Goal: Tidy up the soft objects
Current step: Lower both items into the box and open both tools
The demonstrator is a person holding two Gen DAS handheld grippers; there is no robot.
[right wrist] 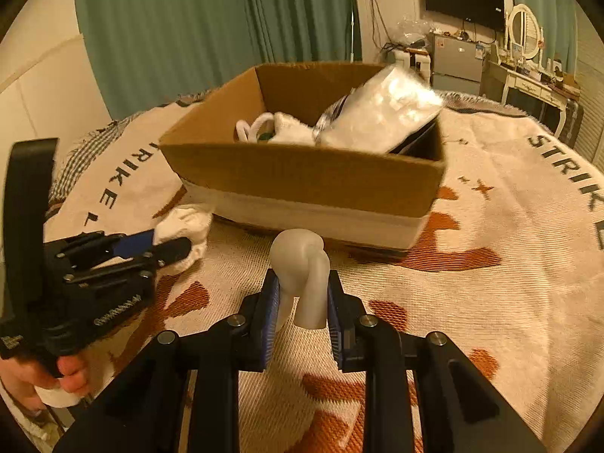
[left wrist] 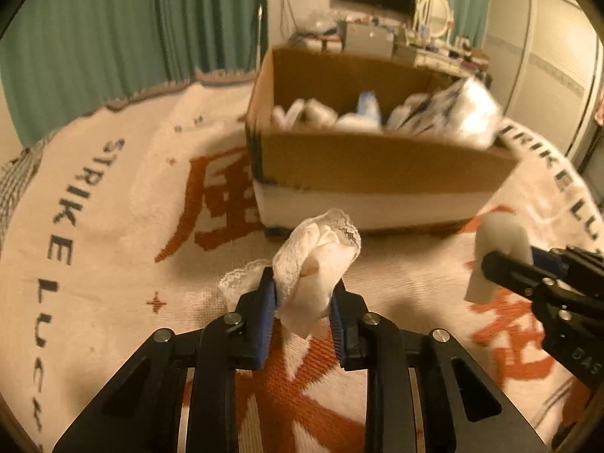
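Observation:
My left gripper [left wrist: 302,294] is shut on a white lace-edged cloth [left wrist: 317,260], held above the blanket; it also shows at the left of the right wrist view [right wrist: 166,251] with the cloth [right wrist: 185,230]. My right gripper [right wrist: 302,298] is shut on a pale knotted soft item [right wrist: 302,264]; it shows at the right of the left wrist view [left wrist: 506,264] with the item [left wrist: 498,241]. An open cardboard box [left wrist: 377,166] holding white soft things stands just ahead of both grippers, also in the right wrist view [right wrist: 302,181].
The box stands on a cream blanket [left wrist: 113,226] with orange characters and dark lettering. Green curtains [right wrist: 207,30] hang behind. A dresser with a mirror [right wrist: 524,30], a wall TV and clutter stand at the back right.

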